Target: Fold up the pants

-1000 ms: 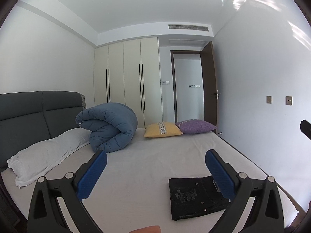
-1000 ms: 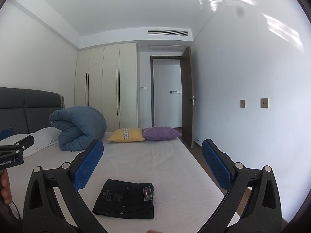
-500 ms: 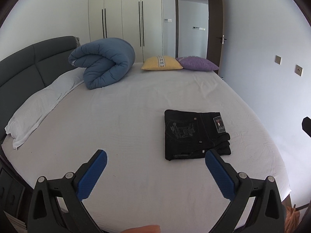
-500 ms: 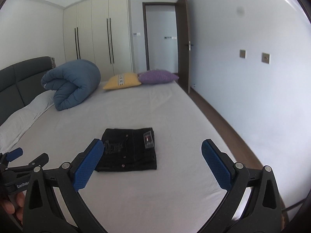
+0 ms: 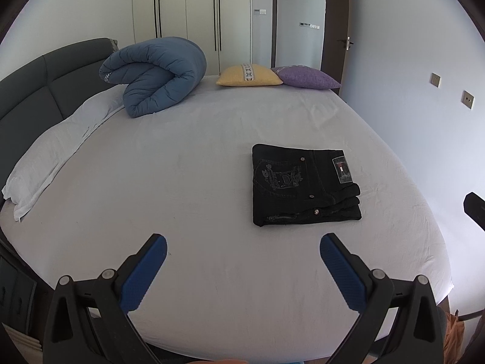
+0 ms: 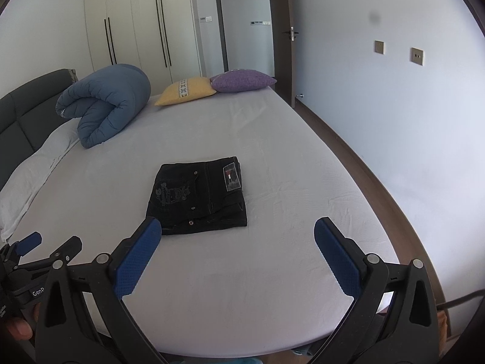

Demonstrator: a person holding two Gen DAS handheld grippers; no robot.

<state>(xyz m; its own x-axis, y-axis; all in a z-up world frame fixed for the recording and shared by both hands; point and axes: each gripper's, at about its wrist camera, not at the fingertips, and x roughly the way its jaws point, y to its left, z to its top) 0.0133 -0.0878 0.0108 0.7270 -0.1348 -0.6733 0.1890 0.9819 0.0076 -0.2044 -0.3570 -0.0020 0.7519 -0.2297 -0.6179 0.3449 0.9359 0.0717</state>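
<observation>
Black jeans (image 5: 303, 185) lie folded into a compact rectangle on the white bed sheet (image 5: 188, 200), right of the bed's middle; a back pocket design and a small label face up. In the right wrist view the same jeans (image 6: 198, 195) sit just beyond my left blue pad. My left gripper (image 5: 242, 261) hovers open over the near part of the bed, short of the jeans, with nothing between its pads. My right gripper (image 6: 233, 248) is also open and empty, held above the near edge of the bed. The left gripper (image 6: 33, 248) shows at the left edge of the right wrist view.
A rolled blue duvet (image 5: 157, 75) and a white pillow (image 5: 51, 157) lie along the dark headboard (image 5: 33, 85) at left. Yellow (image 5: 247, 75) and purple (image 5: 304, 77) cushions sit at the far end. A wardrobe, an open door (image 5: 335, 30) and a white wall (image 6: 394, 106) bound the room.
Both cameras have tilted down from the room and ceiling toward the bed, so the folded jeans now sit fully in view. Both grippers stayed open. The jeans have not moved.
</observation>
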